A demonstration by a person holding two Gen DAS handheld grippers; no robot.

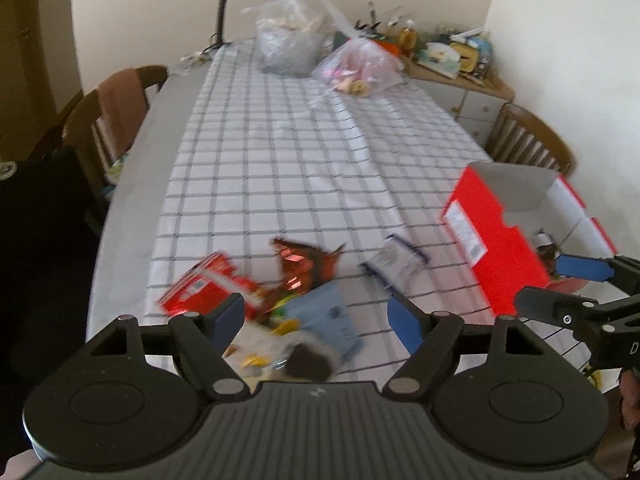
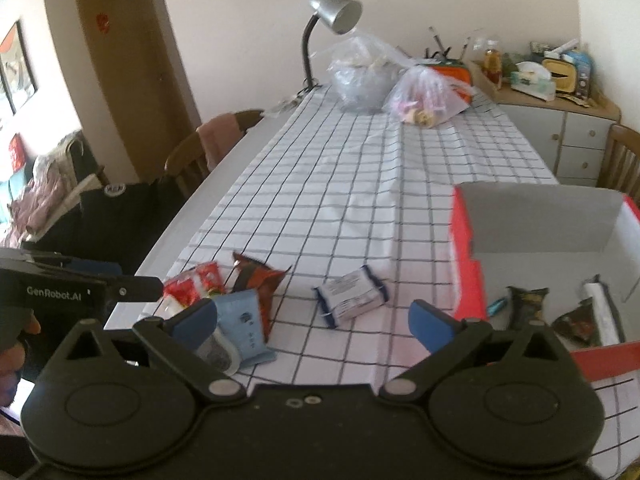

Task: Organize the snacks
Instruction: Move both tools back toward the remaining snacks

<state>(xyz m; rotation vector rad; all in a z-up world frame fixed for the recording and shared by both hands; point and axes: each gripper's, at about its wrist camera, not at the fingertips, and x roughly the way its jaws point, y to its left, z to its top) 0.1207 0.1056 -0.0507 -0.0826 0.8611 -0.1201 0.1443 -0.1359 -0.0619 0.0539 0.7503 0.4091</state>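
Observation:
Several snack packets lie on the checked tablecloth [image 1: 280,160]: a red one [image 1: 208,288], a brown-orange one [image 1: 306,266], a light-blue one [image 1: 328,320] and a white-and-blue one [image 1: 394,264]. My left gripper [image 1: 318,320] hangs open over the pile, the light-blue packet under the gap, untouched. My right gripper [image 2: 316,322] is wide open and empty, with the white-and-blue packet [image 2: 352,296] just ahead of it. The red box [image 2: 466,264] at right stands open with a few dark packets [image 2: 526,304] inside. In the left wrist view my right gripper [image 1: 540,282] is beside the box [image 1: 500,232].
Two clear plastic bags [image 2: 364,80] and a silver desk lamp [image 2: 334,12] stand at the table's far end. Wooden chairs flank the table, one on the left [image 2: 192,156] and one on the right [image 1: 528,140]. A cluttered sideboard [image 2: 560,120] is at the back right.

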